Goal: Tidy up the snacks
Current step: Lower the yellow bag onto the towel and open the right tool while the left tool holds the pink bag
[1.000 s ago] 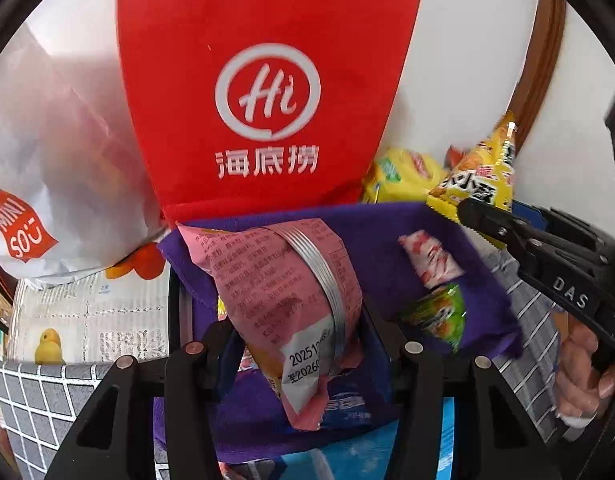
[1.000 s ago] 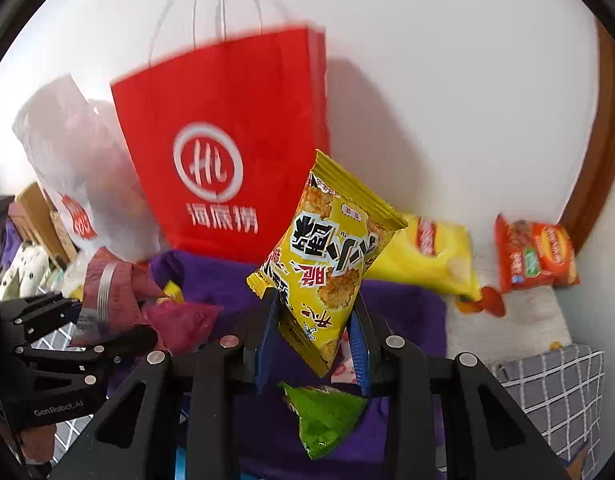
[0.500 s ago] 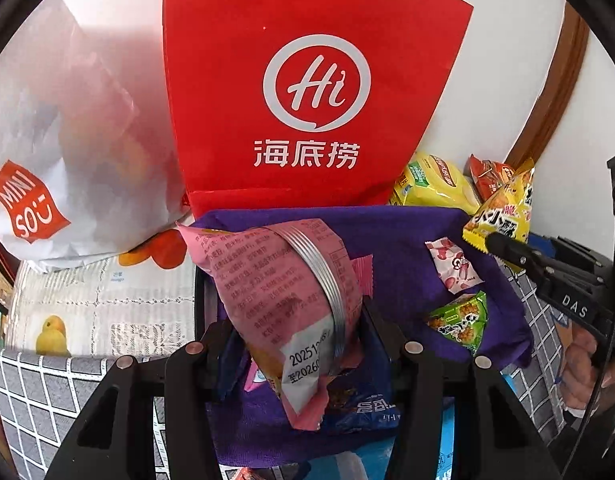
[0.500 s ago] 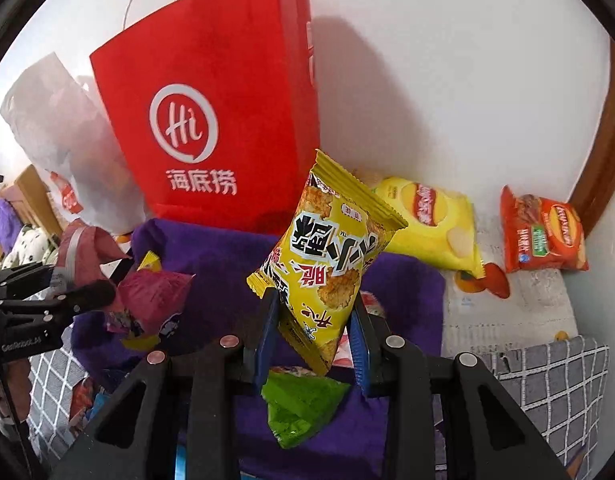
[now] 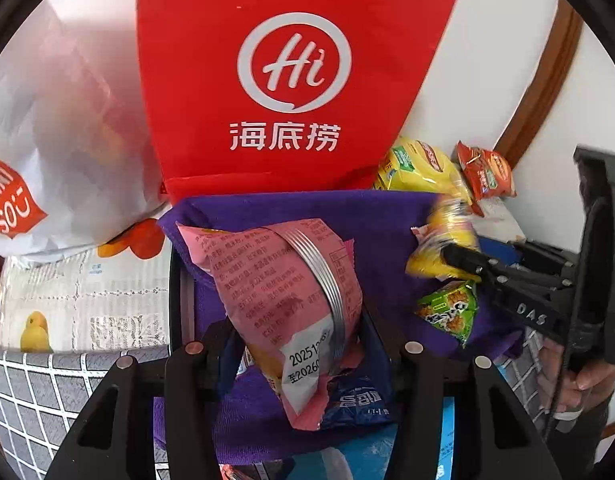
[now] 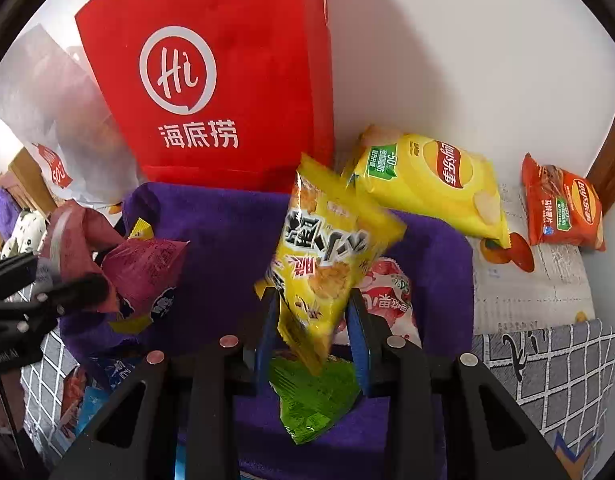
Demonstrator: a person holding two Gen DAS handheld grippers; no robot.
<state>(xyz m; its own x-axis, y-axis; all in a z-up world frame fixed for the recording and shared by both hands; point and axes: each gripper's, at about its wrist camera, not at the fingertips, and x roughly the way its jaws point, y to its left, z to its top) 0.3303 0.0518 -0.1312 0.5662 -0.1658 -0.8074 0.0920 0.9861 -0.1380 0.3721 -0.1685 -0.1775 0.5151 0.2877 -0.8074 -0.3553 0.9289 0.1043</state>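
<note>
Counts, both wrist views:
- Carrier bags: two. One red paper bag, one white plastic bag.
- Purple cloth: one.
- Large crisp bags by wall: two, yellow and orange-red.
- Small snack packets on or over cloth: at least six; more partly hidden.
- Grippers: two.

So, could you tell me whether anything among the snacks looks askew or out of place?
Only mildly: the yellow chip bag lies tilted, a corner overhanging the purple cloth, and the orange bag sits apart by the wall. Nothing is spilled or torn.
</note>
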